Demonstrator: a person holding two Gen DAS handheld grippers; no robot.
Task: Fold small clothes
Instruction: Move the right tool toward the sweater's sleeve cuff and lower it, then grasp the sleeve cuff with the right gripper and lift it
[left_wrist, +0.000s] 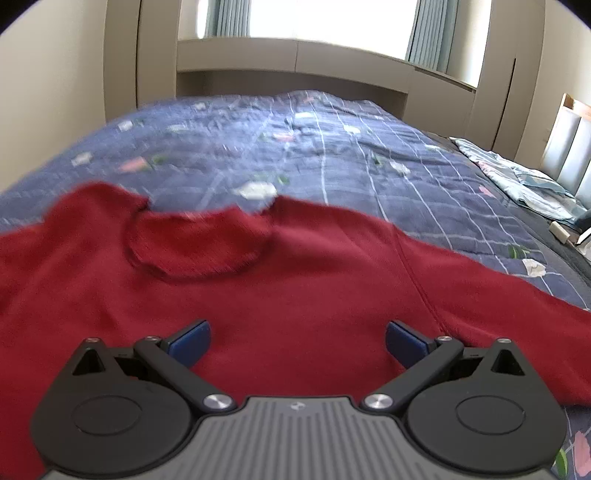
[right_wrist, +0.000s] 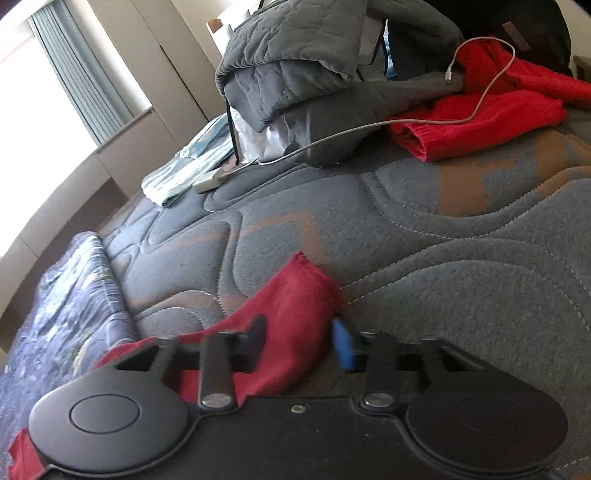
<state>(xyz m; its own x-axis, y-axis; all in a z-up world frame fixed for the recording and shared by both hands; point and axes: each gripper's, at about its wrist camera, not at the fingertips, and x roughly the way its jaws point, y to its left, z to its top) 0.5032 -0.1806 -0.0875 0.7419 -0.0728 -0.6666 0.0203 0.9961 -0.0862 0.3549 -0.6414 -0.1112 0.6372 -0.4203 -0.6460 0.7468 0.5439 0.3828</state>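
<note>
From my left wrist view, the red sweater (left_wrist: 295, 288) fills the middle of the frame, spread flat on the blue quilt (left_wrist: 332, 140), its neckline left of centre. My left claw (left_wrist: 297, 341) sits at the bottom of the frame with its blue pads wide apart over the sweater's body, gripping nothing.

In my right wrist view, a patterned blanket edge lies at the lower left, grey mattress (right_wrist: 443, 258) across the middle. My right claw (right_wrist: 301, 341) is low in the frame, its fingers partly closed around the sweater's sleeve end (right_wrist: 295, 295); blur keeps me from telling whether the pads press it. A white cable (right_wrist: 332, 136) and red clothes (right_wrist: 480, 122) sit upper right.
</note>
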